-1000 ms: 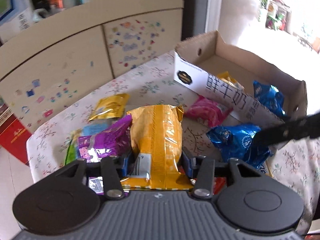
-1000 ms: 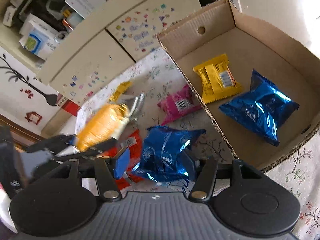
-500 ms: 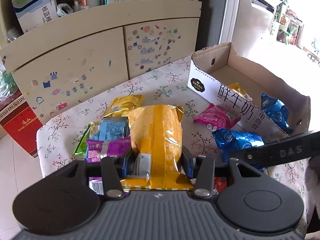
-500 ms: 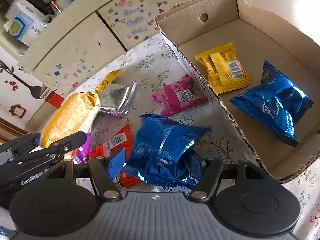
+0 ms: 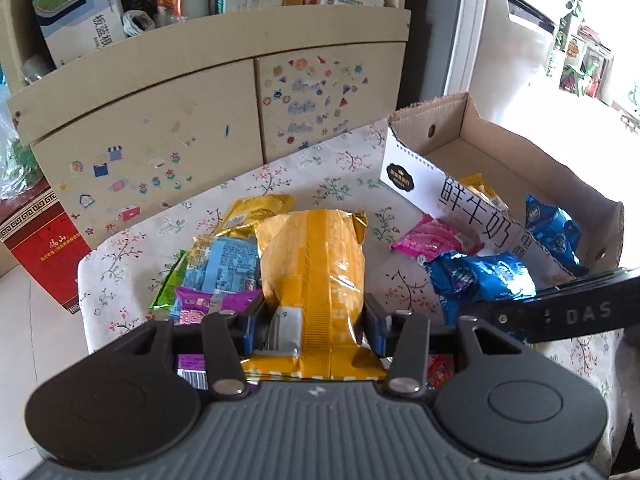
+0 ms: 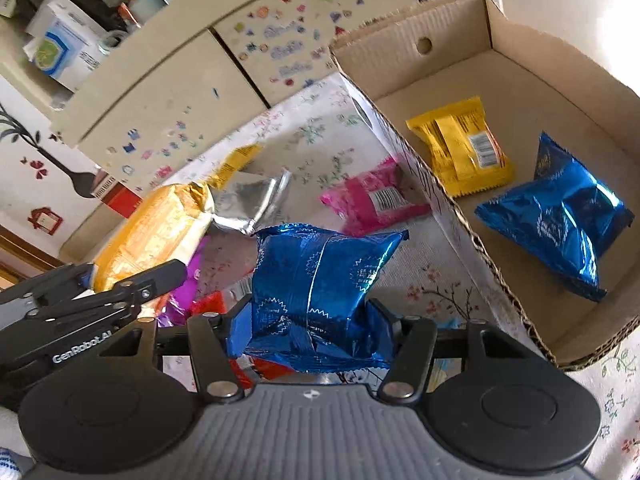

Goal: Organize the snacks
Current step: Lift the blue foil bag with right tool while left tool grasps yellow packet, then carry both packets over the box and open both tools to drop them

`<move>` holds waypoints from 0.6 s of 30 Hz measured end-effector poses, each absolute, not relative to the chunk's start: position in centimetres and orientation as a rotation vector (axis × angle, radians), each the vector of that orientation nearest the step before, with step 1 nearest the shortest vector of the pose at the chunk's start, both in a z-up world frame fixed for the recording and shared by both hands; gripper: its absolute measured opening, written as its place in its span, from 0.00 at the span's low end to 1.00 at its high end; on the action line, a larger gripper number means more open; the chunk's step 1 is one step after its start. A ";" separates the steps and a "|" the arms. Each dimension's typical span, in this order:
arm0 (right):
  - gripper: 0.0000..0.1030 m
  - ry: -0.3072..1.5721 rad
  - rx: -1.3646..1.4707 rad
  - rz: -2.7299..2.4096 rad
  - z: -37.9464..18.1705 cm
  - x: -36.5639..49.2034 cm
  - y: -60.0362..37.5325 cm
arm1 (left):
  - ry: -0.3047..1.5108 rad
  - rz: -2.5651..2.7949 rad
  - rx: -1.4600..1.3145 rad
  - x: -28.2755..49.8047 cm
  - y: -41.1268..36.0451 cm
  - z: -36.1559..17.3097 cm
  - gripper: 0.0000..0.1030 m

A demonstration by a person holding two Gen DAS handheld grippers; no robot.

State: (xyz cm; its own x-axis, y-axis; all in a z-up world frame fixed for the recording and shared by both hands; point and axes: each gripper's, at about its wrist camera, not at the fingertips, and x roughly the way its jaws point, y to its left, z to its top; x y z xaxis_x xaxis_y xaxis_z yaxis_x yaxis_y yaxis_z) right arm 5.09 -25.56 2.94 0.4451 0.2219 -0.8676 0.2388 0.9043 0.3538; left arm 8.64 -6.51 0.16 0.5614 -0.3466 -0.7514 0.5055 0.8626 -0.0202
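Observation:
My left gripper (image 5: 312, 316) is shut on a puffy orange snack bag (image 5: 312, 256), which stands up between its pads above the flowered table; the same bag (image 6: 156, 236) shows at the left of the right wrist view. My right gripper (image 6: 310, 320) has a shiny blue packet (image 6: 320, 264) between its pads, and its jaws are closing on it, pressing its sides. The blue packet (image 5: 480, 280) hangs just left of an open cardboard box (image 6: 440, 12). In the box lie a yellow packet (image 6: 460, 156) and another blue packet (image 6: 560, 220).
On the tablecloth (image 5: 280, 176) lie a pink packet (image 6: 372, 204), a silver pouch (image 6: 248, 200), a purple packet (image 5: 208, 304), a light-blue one (image 5: 220, 268) and a gold one (image 5: 256, 212). A stickered cupboard (image 5: 160, 120) stands behind the table. The box wall (image 5: 452, 196) rises at the right.
The right jaws widened around the blue packet, then came back in on it; it now sits higher between the pads. The left gripper keeps its hold on the orange bag.

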 end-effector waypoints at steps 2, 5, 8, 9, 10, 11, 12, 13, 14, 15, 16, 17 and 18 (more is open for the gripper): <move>0.63 1.110 0.471 -0.003 3.2 5.1 -25.6 | 0.831 -0.496 0.202 8.7 -6.4 0.3 0.46; 0.63 1.093 0.473 0.015 3.7 5.1 -25.5 | 0.821 -0.485 0.198 8.8 -6.3 0.7 0.46; 0.63 1.065 0.460 0.027 4.5 5.2 -25.5 | 0.807 -0.480 0.188 8.7 -6.4 1.2 0.46; 0.63 1.053 0.459 0.031 4.9 5.2 -25.6 | 0.801 -0.479 0.185 8.7 -6.5 1.5 0.46; 0.63 1.042 0.458 0.034 5.1 5.2 -25.7 | 0.795 -0.477 0.183 8.7 -6.6 1.7 0.46; 0.63 1.027 0.459 0.035 5.5 5.2 -25.9 | 0.790 -0.476 0.181 8.6 -6.7 1.9 0.46; 0.63 1.016 0.460 0.036 5.9 5.1 -26.0 | 0.784 -0.475 0.178 8.6 -6.8 2.1 0.46; 0.63 1.005 0.461 0.035 6.1 5.1 -26.2 | 0.779 -0.474 0.175 8.6 -6.9 2.3 0.46; 0.63 0.994 0.460 0.033 6.5 5.0 -26.4 | 0.774 -0.473 0.171 8.5 -7.1 2.5 0.46; 0.63 0.982 0.459 0.031 6.8 4.9 -26.6 | 0.769 -0.475 0.168 8.5 -7.3 2.8 0.46; 0.63 0.972 0.459 0.029 7.0 4.9 -26.9 | 0.762 -0.476 0.166 8.4 -7.5 3.0 0.46; 0.63 0.962 0.460 0.026 7.3 4.8 -27.1 | 0.756 -0.478 0.164 8.4 -7.7 3.3 0.46; 0.63 0.951 0.464 0.024 7.5 4.7 -27.4 | 0.749 -0.481 0.163 8.3 -8.0 3.5 0.46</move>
State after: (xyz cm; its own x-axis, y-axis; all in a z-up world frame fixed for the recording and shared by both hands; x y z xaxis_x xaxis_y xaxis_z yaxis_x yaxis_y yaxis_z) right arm 4.75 -27.41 7.52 0.5878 0.2202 -0.7784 0.1814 0.9018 0.3922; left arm 8.33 -8.01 3.51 0.6302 -0.3606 -0.6876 0.4749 0.8797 -0.0261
